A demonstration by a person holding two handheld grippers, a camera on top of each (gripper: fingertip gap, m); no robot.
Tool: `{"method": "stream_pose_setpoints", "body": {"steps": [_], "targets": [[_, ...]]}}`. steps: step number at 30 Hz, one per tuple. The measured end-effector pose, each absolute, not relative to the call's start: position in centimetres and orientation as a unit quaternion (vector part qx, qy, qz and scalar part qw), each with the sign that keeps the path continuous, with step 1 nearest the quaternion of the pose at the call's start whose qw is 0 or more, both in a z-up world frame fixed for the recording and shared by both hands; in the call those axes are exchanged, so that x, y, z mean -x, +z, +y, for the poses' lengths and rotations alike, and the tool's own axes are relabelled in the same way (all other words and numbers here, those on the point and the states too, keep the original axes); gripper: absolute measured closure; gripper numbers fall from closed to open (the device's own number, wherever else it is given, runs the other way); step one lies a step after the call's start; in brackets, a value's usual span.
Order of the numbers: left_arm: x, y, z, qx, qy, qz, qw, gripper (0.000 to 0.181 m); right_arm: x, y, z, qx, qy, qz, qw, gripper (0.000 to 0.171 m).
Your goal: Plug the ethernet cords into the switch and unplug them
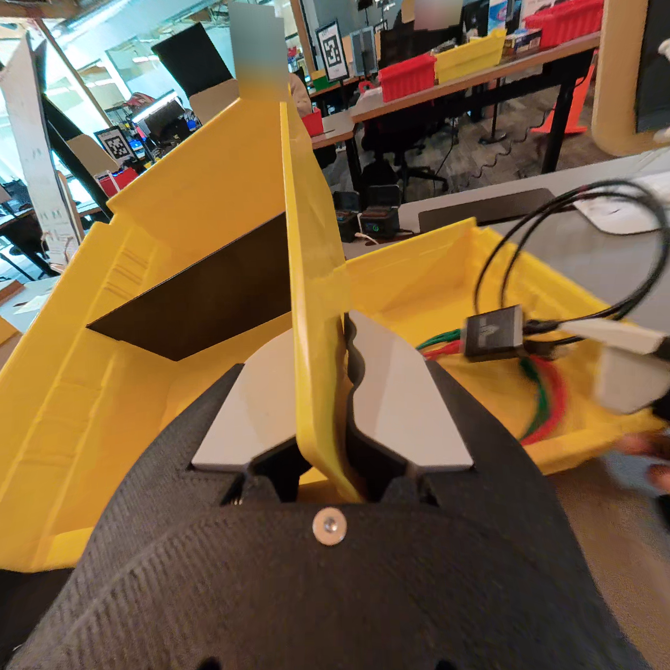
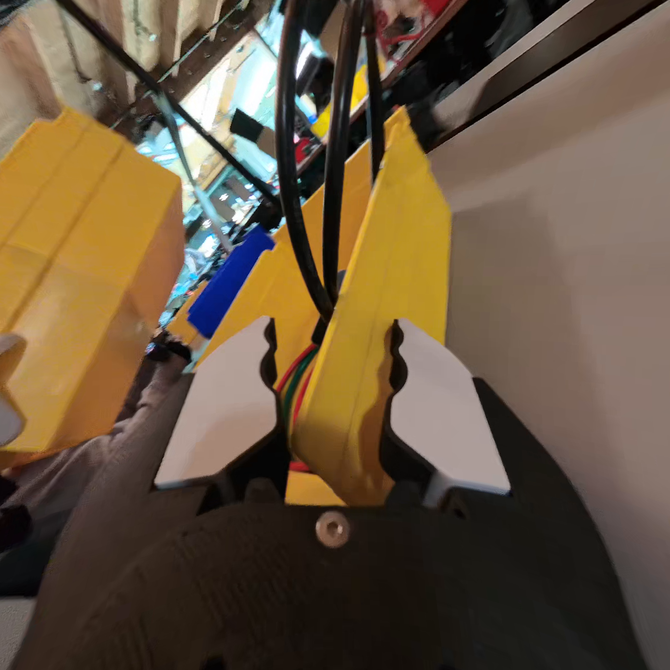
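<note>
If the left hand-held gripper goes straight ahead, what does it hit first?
Nothing new: the left hand-held gripper already clamps a yellow bin's wall, so it would probably just slide along that wall.

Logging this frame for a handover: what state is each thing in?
left hand-held gripper: shut on the tilted yellow bin wall
right hand-held gripper: straddling the second yellow bin wall, grip unclear
switch: black cords plugged in
red and green cords: lying in second bin
</note>
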State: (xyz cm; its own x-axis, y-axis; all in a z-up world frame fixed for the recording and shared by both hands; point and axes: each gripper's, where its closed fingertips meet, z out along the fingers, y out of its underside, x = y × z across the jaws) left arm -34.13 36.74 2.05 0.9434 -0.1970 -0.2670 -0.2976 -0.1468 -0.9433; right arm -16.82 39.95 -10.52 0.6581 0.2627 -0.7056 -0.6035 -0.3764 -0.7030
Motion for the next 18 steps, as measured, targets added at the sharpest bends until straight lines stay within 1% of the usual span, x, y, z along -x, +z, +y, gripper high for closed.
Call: {"method": "stream_pose_setpoints", "body": {"steps": [1,3,5,7,10,12,15,18], "targets": [[34.4,2.3,36.7,0.754,0.034,0.158,0.636,0.175,19.4,-10.4,40.0,0.731,0.406,0.088,0.541,0.103],[34.9,2.5,36.6,0.749,0.024,0.145,0.646,0.176,24.1,-10.3,39.4,0.745,0.415,-0.004,0.523,0.097],[35.5,2.6,36.6,0.746,0.018,0.135,0.652,0.176,26.8,-10.6,37.9,0.756,0.423,-0.086,0.492,0.1],[35.9,2.6,36.7,0.745,0.016,0.13,0.654,0.176,26.8,-9.8,36.4,0.751,0.45,-0.099,0.472,0.102],[36.2,3.4,36.4,0.74,0.018,0.127,0.66,0.176,23.8,-7.5,34.7,0.725,0.493,-0.089,0.472,0.104],[35.8,4.3,36.0,0.734,0.018,0.13,0.667,0.176,20.6,-6.7,34.3,0.726,0.48,-0.1,0.481,0.107],[33.6,6.3,35.1,0.716,0.015,0.154,0.681,0.176,14.5,-5.9,34.0,0.732,0.421,-0.131,0.519,0.113],[29.3,8.4,33.9,0.687,-0.001,0.193,0.701,0.176,7.4,-5.5,33.5,0.739,0.333,-0.158,0.564,0.118]]}}
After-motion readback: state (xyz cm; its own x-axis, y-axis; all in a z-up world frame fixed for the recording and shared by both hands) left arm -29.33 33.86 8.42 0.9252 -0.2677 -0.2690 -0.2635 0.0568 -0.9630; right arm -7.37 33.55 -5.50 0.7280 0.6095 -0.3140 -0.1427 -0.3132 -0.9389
